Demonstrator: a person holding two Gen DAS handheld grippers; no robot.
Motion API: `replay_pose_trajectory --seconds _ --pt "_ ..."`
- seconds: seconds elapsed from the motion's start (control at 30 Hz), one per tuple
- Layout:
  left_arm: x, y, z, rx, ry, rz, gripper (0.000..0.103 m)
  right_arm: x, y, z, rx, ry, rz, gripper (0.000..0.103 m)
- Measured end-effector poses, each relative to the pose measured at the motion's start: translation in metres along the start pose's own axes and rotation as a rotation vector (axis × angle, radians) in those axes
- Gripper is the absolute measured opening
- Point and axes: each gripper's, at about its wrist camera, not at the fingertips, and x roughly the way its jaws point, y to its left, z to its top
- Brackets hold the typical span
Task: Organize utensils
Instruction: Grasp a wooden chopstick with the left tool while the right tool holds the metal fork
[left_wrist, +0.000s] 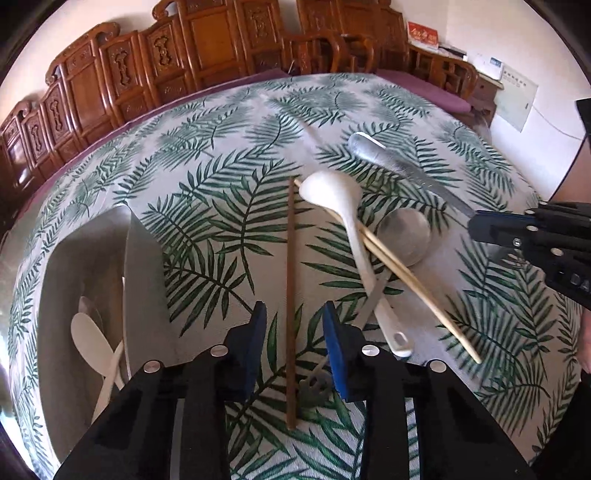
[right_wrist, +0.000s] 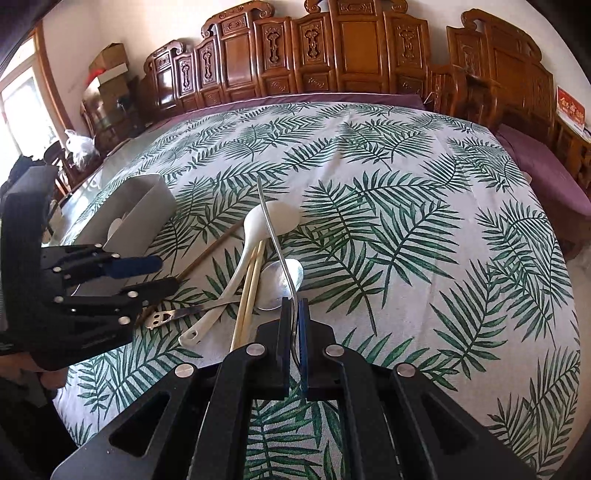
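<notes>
Jaws, left gripper (left_wrist: 294, 347): parted, blue pads standing either side of a dark brown chopstick (left_wrist: 290, 295) without pressing on it; the stick lies flat on the cloth, running lengthwise between them.

Jaws, right gripper (right_wrist: 293, 332): pressed together on the bowl end of a steel spoon (right_wrist: 271, 229), whose thin handle rises up and away above the pile, lifted clear of the cloth.

Item: white ceramic spoon (left_wrist: 349, 229), lying on the cloth just right of the dark chopstick, bowl at the far end, handle loop near the left gripper's right pad.

Item: pair of pale bamboo chopsticks (left_wrist: 406, 280), laid diagonally across the white spoon's handle, touching it.

Item: second steel spoon (left_wrist: 404, 236), bowl resting under the pale chopsticks.

Item: steel fork (right_wrist: 166, 317), tines near the left gripper, handle passing under the white spoon.

Item: grey utensil tray (left_wrist: 142, 258), left of the pile, holding white spoons (left_wrist: 88, 339).

Surface: leaf-print tablecloth (right_wrist: 424, 221). Backdrop: carved wooden furniture (right_wrist: 351, 48) along the wall.
</notes>
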Motion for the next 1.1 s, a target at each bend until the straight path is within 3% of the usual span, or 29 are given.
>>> replay_pose_trajectory --seconds 0.33,0.4,0.6,1.1 --pt "0.011 0.007 -0.002 -0.029 0.033 -0.003 0.014 0.003 0.011 0.002 -0.02 0.006 0.008 0.005" --pt "0.011 0.007 -0.002 -0.031 0.035 -0.009 0.005 0.003 0.013 0.001 -0.022 0.007 0.006 0.005" --pt "0.004 0.01 -0.004 -0.036 0.023 -0.022 0.004 0.001 0.018 0.003 -0.021 -0.002 0.006 0.005" --pt "-0.057 0.024 -0.015 -0.056 -0.076 -0.059 0.004 -0.016 0.052 0.008 -0.048 -0.058 0.035 0.005"
